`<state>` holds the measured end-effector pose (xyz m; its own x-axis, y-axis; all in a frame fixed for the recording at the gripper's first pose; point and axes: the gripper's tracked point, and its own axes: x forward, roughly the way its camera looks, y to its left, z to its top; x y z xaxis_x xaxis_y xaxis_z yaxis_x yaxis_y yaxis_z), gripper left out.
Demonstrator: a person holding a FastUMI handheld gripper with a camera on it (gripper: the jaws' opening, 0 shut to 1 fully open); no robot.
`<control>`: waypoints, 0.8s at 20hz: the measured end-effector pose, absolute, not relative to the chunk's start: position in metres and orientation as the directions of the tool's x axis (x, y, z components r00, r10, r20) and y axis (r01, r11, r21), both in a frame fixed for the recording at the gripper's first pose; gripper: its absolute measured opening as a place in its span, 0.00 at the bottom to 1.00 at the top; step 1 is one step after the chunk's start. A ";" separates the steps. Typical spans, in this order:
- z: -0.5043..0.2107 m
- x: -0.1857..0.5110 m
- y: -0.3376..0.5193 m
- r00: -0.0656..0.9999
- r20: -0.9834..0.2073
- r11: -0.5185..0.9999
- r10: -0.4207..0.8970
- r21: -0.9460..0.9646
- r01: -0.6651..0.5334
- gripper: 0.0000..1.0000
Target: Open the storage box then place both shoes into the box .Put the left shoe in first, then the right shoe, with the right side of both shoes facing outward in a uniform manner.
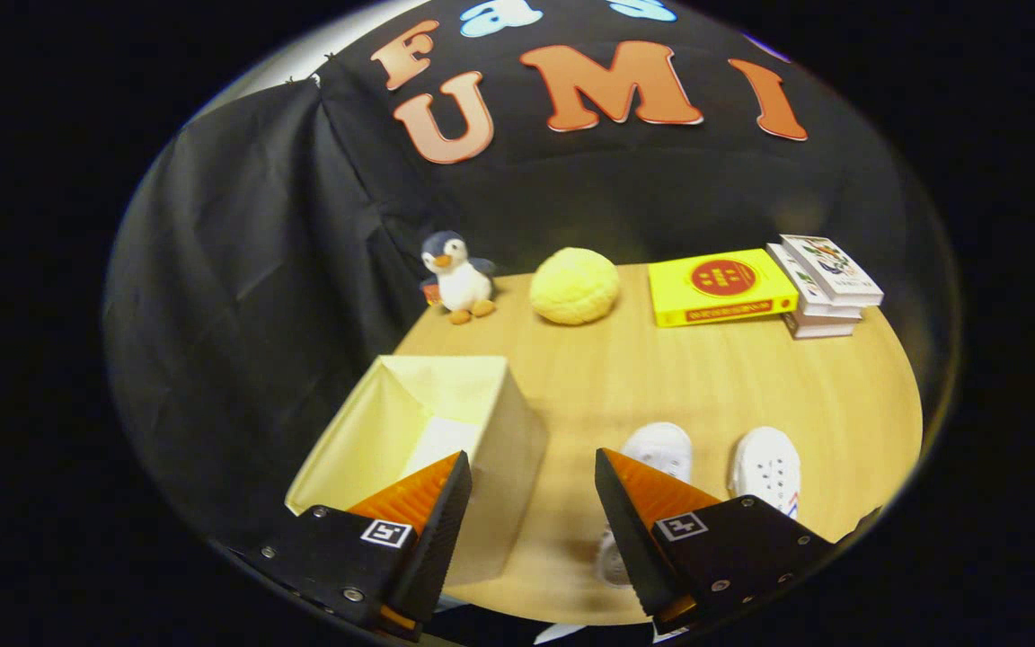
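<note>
A cream fabric storage box [490,422] stands open on the wooden table, its hollow showing behind my left finger. Two white shoes lie to its right: one [661,449] just beyond my right finger and partly hidden by it, the other [767,469] further right, toe pointing away. My gripper [531,467] hovers open above the box's right wall, with the left finger over the box's inside and the right finger over the nearer shoe. Nothing is held between the fingers.
Along the back of the table [706,377] stand a plush penguin [459,279], a round yellow bun-shaped cushion [574,286], a yellow flat box [720,286] and a stack of white books [827,286]. Black cloth walls close in behind and to the left.
</note>
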<state>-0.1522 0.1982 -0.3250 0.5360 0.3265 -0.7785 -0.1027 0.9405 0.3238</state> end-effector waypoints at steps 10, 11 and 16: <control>-0.431 -0.214 0.137 0.371 -0.904 0.976 0.211 0.174 -0.132 0.69; -0.439 -0.215 0.136 0.364 -0.910 0.978 0.197 0.154 -0.144 0.68; -0.466 -0.215 0.121 0.357 -0.929 0.982 0.098 0.031 -0.189 0.61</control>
